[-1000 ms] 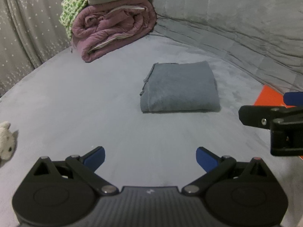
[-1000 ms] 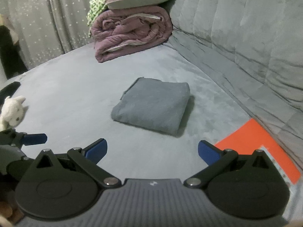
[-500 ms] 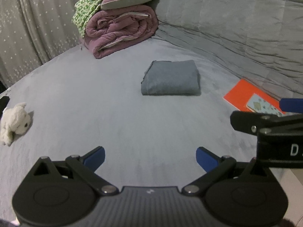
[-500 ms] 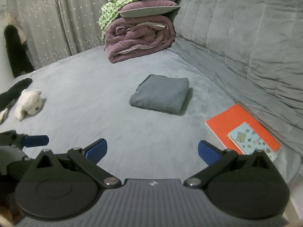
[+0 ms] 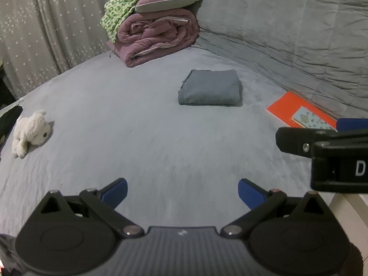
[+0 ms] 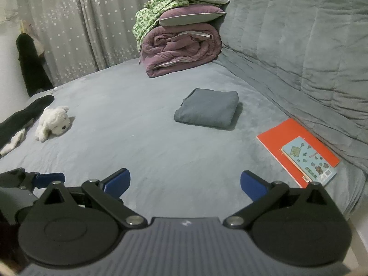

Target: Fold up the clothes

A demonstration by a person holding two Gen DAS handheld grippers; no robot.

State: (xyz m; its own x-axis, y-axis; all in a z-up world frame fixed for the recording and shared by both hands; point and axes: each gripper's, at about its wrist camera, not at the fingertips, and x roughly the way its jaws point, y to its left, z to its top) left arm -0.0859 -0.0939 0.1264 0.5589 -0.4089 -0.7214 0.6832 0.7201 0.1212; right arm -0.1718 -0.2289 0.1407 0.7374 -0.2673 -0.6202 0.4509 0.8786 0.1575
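Both sets of jaws stand released and empty: the left gripper (image 5: 182,192) and the right gripper (image 6: 185,184) hang side by side above the near edge of a grey bed (image 6: 142,142), blue pads spread wide, nothing between them. Part of the right gripper also shows at the right edge of the left wrist view, and one blue finger of the left gripper at the left edge of the right wrist view.

A quilted grey headboard cover (image 6: 299,46) runs along the right side of the bed, and a star-dotted curtain (image 6: 80,27) hangs behind it. At the far corner a rolled purple comforter (image 6: 181,48) carries a purple pillow (image 6: 191,16), a green patterned cloth (image 6: 149,20) and a pale pillow on top.

The folded grey garment (image 6: 207,109), the task's piece, lies as a neat rectangle mid-bed, well apart from both grippers and clear of everything else.

Near the headboard side, an orange folder (image 6: 289,135) lies flat with a small light-blue illustrated book (image 6: 308,158) resting on it. On the opposite side a white plush dog (image 6: 54,123) lies on its belly, just beside a long black item (image 6: 23,117) at the bed's edge.
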